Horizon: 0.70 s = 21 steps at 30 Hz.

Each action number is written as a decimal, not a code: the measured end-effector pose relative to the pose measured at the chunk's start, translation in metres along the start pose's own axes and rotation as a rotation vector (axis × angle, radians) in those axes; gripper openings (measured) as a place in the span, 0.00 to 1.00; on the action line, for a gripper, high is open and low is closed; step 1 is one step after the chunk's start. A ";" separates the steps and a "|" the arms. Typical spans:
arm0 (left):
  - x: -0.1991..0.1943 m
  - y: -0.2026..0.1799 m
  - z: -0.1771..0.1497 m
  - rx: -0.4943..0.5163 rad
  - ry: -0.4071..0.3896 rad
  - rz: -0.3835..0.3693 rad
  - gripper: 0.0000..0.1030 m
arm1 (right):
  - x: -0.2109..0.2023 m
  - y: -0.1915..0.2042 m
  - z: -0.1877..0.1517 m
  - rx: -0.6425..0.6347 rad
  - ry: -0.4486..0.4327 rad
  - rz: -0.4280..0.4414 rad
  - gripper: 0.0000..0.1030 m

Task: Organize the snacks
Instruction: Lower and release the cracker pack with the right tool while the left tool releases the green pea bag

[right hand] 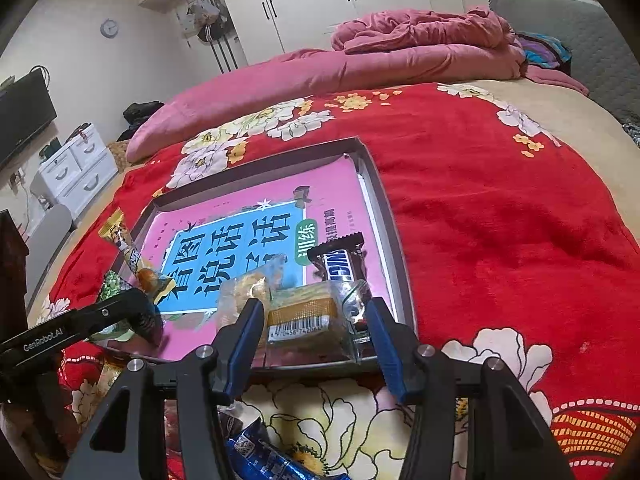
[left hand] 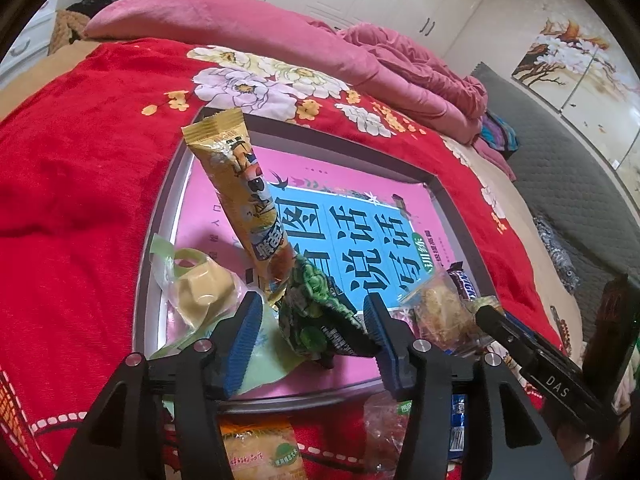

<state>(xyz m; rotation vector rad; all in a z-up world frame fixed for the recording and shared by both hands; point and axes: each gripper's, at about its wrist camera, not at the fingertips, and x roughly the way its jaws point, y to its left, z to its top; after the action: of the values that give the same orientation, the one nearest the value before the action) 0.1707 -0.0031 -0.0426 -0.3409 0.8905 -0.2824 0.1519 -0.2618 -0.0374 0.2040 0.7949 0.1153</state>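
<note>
Grey tray holds pink book, chocolate bar, wrapped snacks.

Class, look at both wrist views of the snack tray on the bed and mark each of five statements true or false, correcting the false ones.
1. The tray rests on a red floral blanket. True.
2. The tray is lined with a green sheet. False: the sheet is pink with a blue panel.
3. A dark chocolate bar lies inside the tray. True.
4. The long yellow snack stick lies flat on the blanket. False: it leans upward over the tray, its lower end by the green packet.
5. The clear-wrapped cake with a barcode sits in front of the right gripper. True.
</note>
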 end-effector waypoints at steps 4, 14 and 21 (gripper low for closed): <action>-0.002 -0.001 0.000 0.010 -0.004 0.008 0.55 | -0.004 -0.004 0.001 0.010 -0.018 -0.002 0.58; -0.008 0.002 0.001 -0.001 -0.020 0.021 0.64 | -0.008 -0.007 0.002 0.017 -0.030 -0.009 0.58; -0.014 0.003 0.002 -0.008 -0.045 0.016 0.68 | -0.013 -0.005 0.003 0.009 -0.052 -0.002 0.60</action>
<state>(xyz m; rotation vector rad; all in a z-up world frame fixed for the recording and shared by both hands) 0.1638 0.0056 -0.0329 -0.3460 0.8499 -0.2554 0.1455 -0.2696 -0.0273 0.2139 0.7434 0.1045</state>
